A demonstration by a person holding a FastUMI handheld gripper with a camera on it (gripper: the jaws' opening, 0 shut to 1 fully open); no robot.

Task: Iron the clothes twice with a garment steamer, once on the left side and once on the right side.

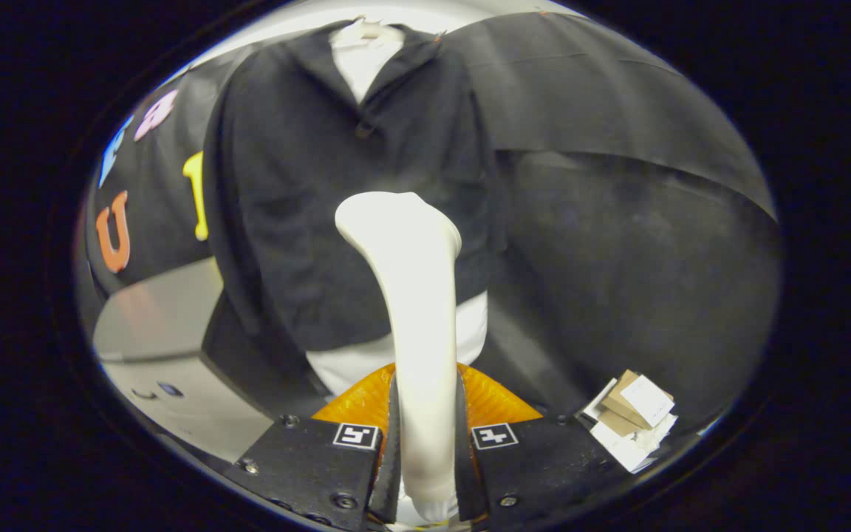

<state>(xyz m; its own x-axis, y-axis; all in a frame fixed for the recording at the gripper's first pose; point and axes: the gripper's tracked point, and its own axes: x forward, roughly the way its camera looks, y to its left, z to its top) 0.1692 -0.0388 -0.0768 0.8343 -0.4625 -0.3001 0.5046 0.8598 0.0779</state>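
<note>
The black two-finger gripper [425, 443] is clamped on the handle of the cream-white plastic garment steamer [414, 295]; both fingers [322, 462] press against the handle's sides, one on each flank, with no gap visible. The steamer rises straight ahead from between the fingers, and its broad head sits in front of the chest of the dark, black-looking collared shirt [344, 185]. Whether the head touches the cloth cannot be told.

The shirt hangs upright on a white hanger [366, 31], collar open at the top, one dark button below the collar. A white garment or form [366, 358] shows beneath the shirt's lower hem. An orange ribbed piece [355, 403] lies just beyond the fingers, behind the steamer handle.

To the right of the fingers sits a small stack of brown and white cardboard pieces [632, 417]. To the left stands a grey flat-topped surface [159, 318].
</note>
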